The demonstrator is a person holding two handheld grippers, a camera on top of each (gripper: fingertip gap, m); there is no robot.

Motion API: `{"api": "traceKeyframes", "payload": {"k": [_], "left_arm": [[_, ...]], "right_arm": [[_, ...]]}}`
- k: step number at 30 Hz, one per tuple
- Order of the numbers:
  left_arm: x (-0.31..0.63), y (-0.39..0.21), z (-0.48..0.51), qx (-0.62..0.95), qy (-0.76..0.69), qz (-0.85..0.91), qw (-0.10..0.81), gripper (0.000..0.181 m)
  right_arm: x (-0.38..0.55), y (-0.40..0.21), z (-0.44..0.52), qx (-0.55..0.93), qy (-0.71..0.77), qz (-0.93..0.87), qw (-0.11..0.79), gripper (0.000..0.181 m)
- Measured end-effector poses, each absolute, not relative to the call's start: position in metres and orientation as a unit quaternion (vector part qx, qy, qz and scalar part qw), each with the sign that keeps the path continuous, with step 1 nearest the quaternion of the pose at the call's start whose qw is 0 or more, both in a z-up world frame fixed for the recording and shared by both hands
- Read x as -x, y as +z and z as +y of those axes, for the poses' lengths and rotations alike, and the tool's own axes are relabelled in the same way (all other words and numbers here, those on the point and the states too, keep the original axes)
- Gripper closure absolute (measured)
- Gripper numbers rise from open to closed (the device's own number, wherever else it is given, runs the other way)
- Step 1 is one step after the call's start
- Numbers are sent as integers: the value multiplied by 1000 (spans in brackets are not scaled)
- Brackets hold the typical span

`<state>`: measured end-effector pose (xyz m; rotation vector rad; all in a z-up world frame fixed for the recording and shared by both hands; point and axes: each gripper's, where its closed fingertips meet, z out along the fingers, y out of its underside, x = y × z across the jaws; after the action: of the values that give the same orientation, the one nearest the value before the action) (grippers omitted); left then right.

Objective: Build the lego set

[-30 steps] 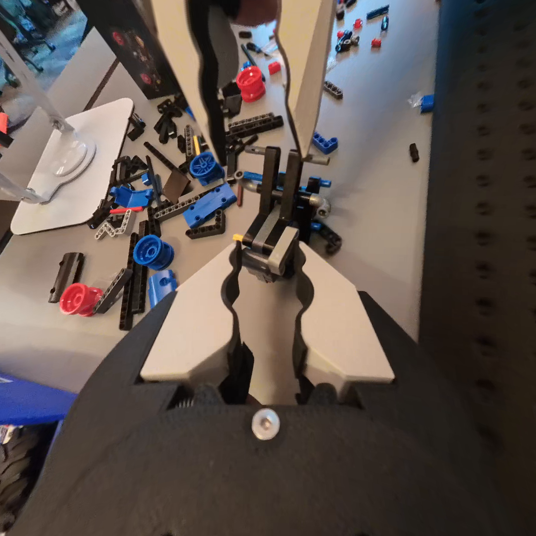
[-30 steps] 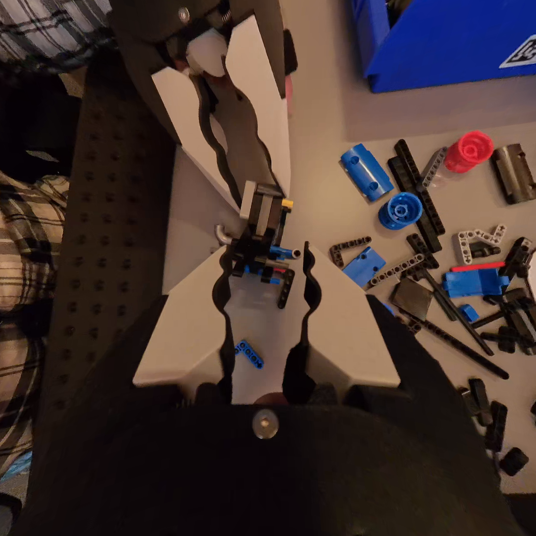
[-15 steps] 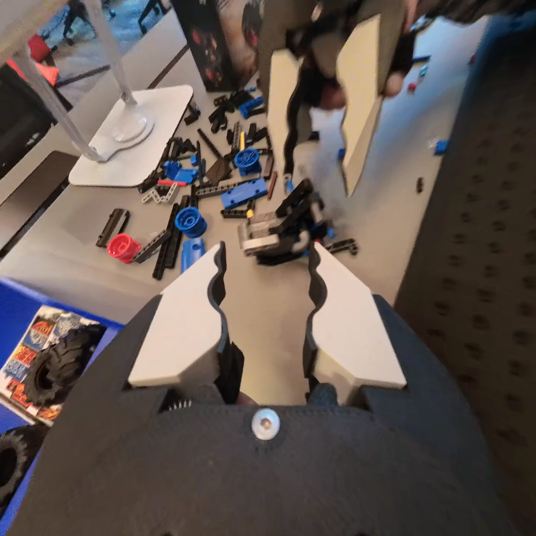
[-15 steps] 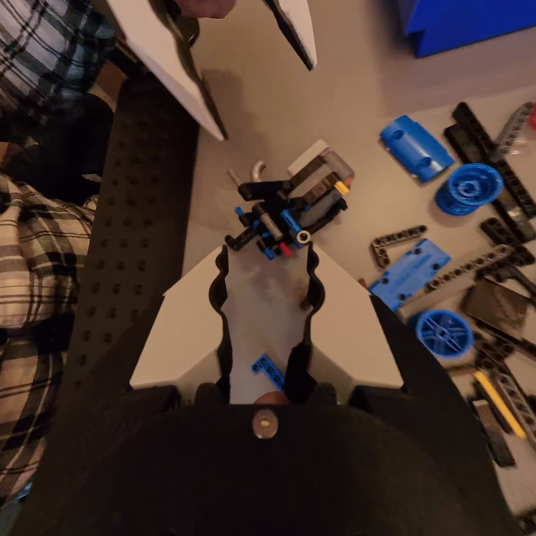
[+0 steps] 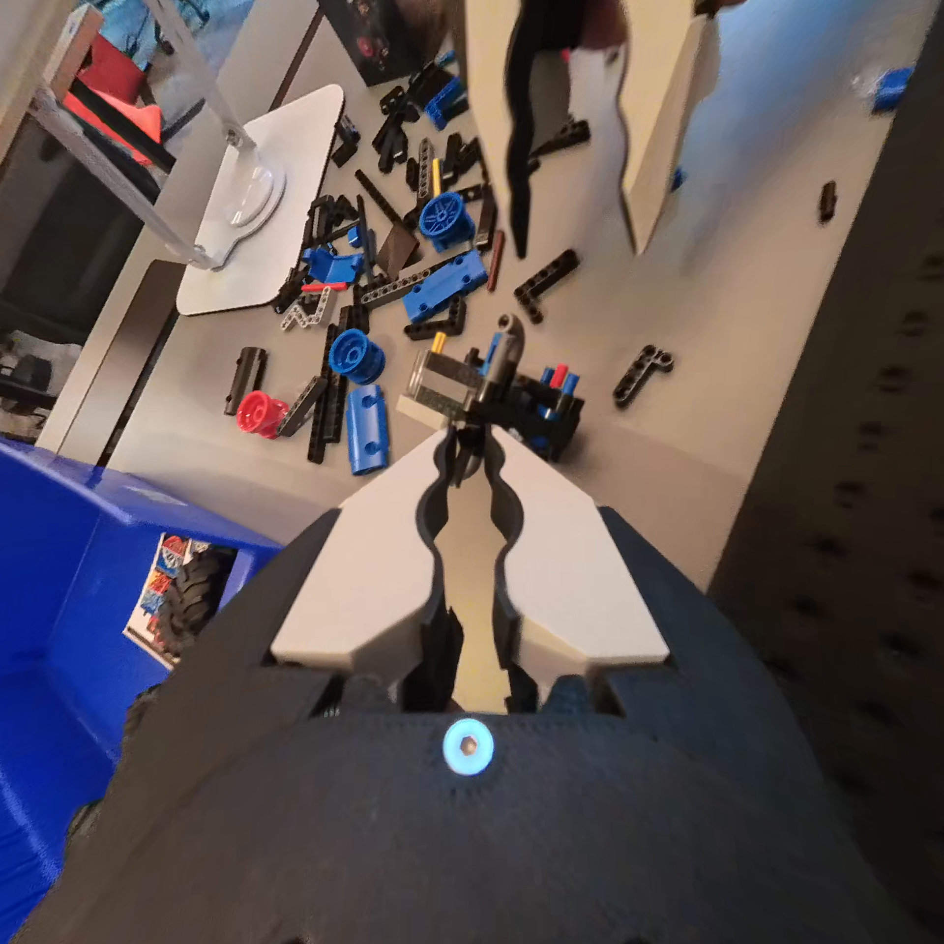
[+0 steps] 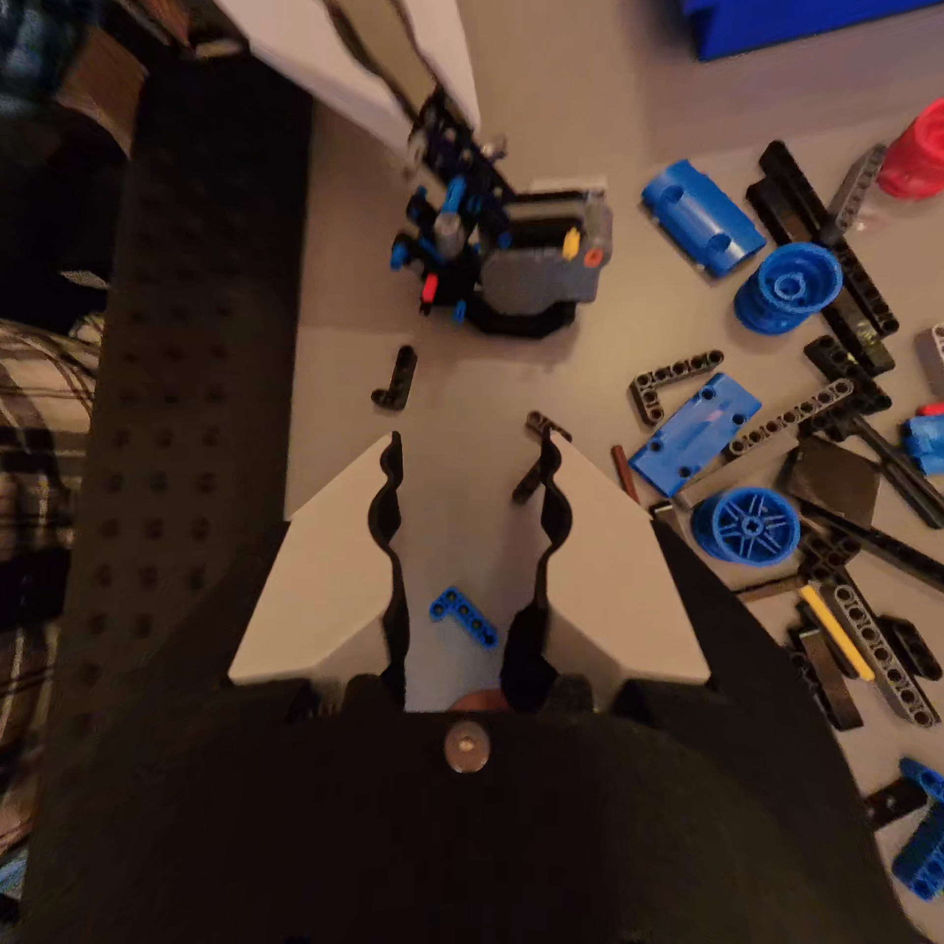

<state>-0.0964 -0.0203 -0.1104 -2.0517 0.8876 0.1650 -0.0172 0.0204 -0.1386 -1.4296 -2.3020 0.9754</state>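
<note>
On the desk [image 5: 664, 316], left hand-held gripper [image 5: 467, 449] is clamping the assembly [image 5: 490, 388]; right hand-held gripper [image 6: 472, 444] is gaping; twisting risks popping pins

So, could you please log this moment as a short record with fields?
left gripper: nearly shut on a black part at the edge of the partial build
right gripper: open, empty, above the table
build: rests on the table
loose parts: blue wheel hub, blue panel, red hub, black beams
small blue L-beam: on the table, seen between the right gripper's fingers
</note>
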Motion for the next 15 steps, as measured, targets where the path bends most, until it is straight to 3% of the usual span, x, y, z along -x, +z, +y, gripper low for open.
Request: {"api": "traceKeyframes", "payload": {"k": [6,15], "left_arm": [[114,-113,-24,815,55,377,437,166],[114,-108,-33,820,65,369,433,128]], "right_arm": [[8,-146,20,472,292,-819,146,130],[-21,-127,76,515,260,-794,191,132]]}}
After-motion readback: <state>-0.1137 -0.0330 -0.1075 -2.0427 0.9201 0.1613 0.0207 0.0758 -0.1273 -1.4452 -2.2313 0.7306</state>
